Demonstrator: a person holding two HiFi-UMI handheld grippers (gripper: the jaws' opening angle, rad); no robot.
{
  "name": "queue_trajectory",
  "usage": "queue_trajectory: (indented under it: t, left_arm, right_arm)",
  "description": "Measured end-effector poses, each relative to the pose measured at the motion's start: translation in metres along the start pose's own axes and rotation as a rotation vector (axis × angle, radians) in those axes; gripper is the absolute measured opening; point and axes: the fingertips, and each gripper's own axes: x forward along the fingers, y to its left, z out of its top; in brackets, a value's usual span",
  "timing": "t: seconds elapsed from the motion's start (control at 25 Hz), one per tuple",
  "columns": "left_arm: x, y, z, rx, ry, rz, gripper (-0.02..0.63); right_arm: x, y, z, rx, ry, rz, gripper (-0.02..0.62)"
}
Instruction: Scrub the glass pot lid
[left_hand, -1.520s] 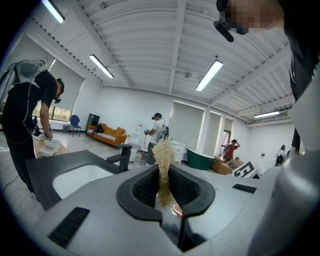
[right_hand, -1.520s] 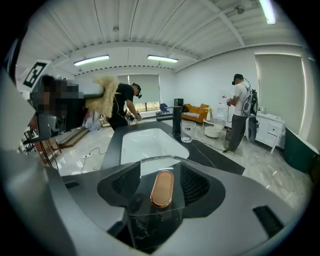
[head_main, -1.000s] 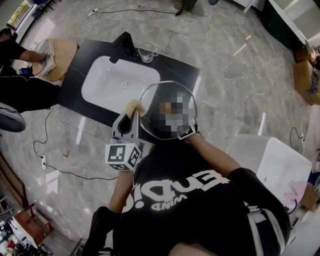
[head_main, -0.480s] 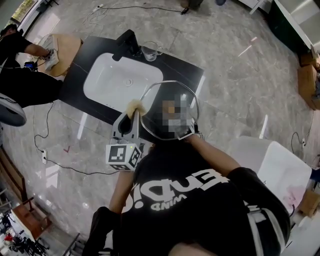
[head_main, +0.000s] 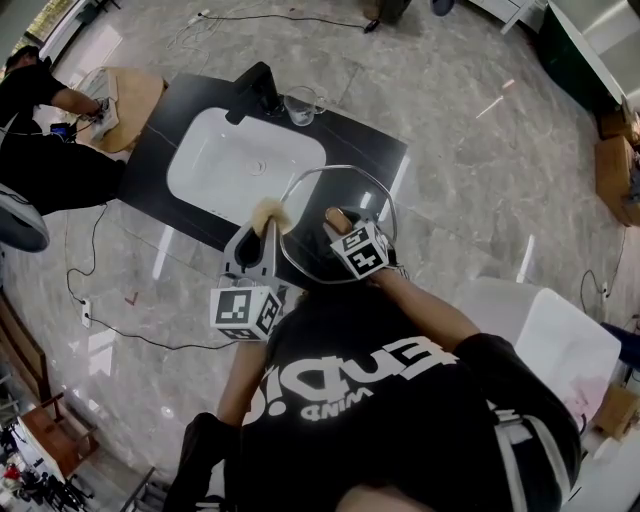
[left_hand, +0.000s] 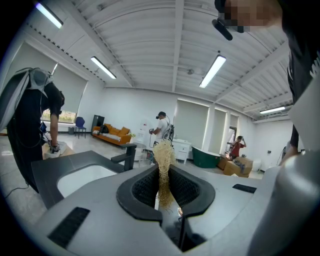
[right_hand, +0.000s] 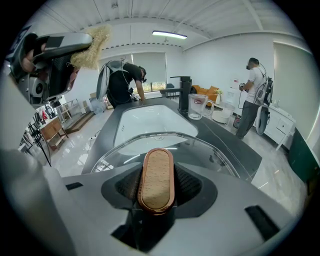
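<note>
Right gripper view: the glass pot lid (right_hand: 212, 152) hangs just ahead of the right gripper (right_hand: 156, 167). Its jaws have just been closing and now clasp the lid's wooden handle (right_hand: 156, 187). Up and to its left, the left gripper (right_hand: 52, 55) pinches a fibre scrubber (right_hand: 92, 45). The white sink (right_hand: 150, 125) lies beyond, below the lid.

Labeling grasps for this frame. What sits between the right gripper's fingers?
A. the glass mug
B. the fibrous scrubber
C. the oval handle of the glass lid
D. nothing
C: the right gripper view shows the right gripper with the oval handle of the glass pot lid between its fingers, which have just been closing and sit against the handle's sides.
</note>
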Motion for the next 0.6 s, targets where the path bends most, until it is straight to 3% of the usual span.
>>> queue_trajectory:
  t: [0.32,0.6]
  left_arm:
    - [-0.003,0.002,0.005,-0.001,-0.018,0.007,0.049]
    - [-0.005,0.004,0.013,0.002,-0.041,0.010,0.049]
  right_arm:
    - [-0.008,0.006,-0.002,-0.034,0.017,0.038,0.169]
    - [-0.037,0.013,0.024,-0.085,-0.067,0.032,0.169]
